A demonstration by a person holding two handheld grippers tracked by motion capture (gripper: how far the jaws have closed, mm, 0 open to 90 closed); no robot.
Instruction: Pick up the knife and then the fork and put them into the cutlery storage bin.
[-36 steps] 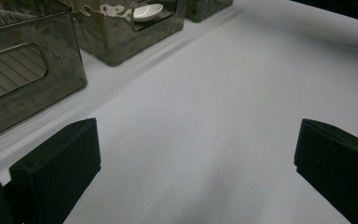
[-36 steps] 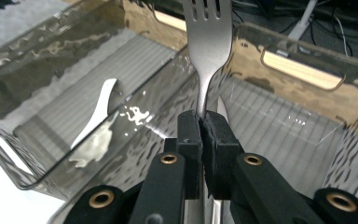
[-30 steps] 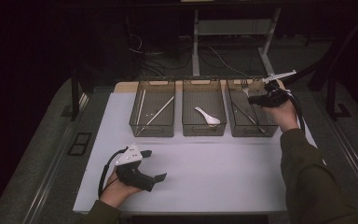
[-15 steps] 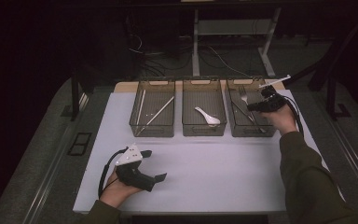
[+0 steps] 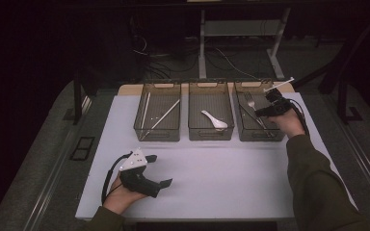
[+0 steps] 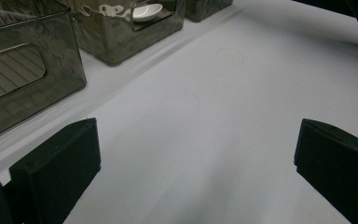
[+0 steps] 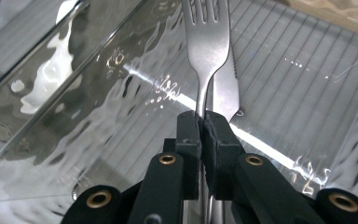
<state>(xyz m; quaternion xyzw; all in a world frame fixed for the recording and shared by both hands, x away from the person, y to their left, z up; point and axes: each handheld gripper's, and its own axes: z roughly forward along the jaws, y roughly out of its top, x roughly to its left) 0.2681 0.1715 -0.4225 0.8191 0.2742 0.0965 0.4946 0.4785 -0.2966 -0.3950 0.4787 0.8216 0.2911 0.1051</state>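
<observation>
Pinching fork [image 7: 208,44], right gripper [image 7: 202,122], knife [image 7: 225,91] behind

Three bins stand side by side along the far edge of the table [image 5: 212,187]. The left bin [image 5: 157,134] holds chopsticks [image 5: 160,120]; the middle bin [image 5: 211,132] holds a spoon [image 5: 215,120]; the right bin [image 5: 256,134] holds a knife [image 7: 226,88]. Above the right bin, the right gripper [image 7: 203,122] clamps a fork [image 7: 207,51]. The left gripper [image 5: 160,170] rests on the table's near left, well before the bins.

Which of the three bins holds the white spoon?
The middle bin: a white spoon lies on its floor. The left bin holds long thin sticks, and the right bin is where the right tool grips a fork.
</observation>
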